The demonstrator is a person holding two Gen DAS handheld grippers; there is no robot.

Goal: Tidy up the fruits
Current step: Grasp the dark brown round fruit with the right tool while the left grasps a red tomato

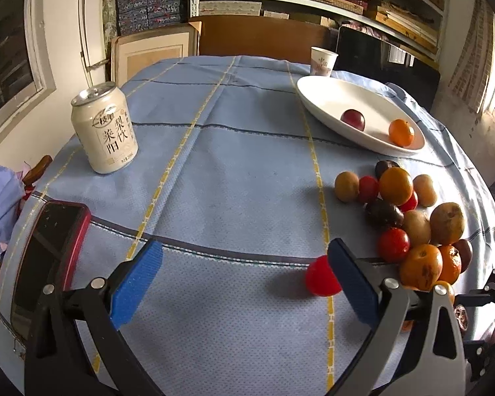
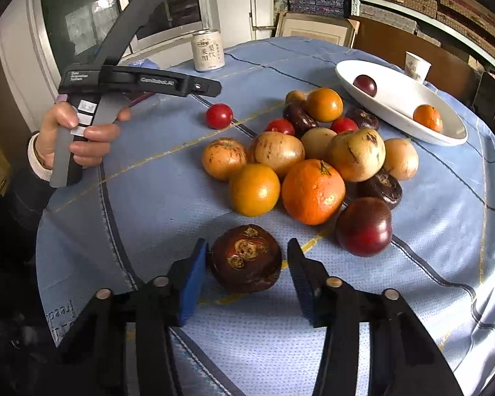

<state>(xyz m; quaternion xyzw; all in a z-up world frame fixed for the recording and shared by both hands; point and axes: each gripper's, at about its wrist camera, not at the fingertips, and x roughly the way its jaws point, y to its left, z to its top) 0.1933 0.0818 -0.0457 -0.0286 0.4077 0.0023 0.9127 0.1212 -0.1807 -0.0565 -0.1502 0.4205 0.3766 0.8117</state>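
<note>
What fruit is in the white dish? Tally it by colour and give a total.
Dark red plum: 1
Orange mandarin: 1
Total in the white dish: 2

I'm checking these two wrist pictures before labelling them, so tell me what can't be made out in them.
- Right gripper: left pad meets the dark brown fruit; a gap shows at the right pad, so whether it is gripped is unclear.
- Small red fruit: left wrist view, partly hidden behind the left gripper's right finger.
- Paper cup: print too small to read.
- Red-cased phone: lower end hidden behind the left gripper's frame.
</note>
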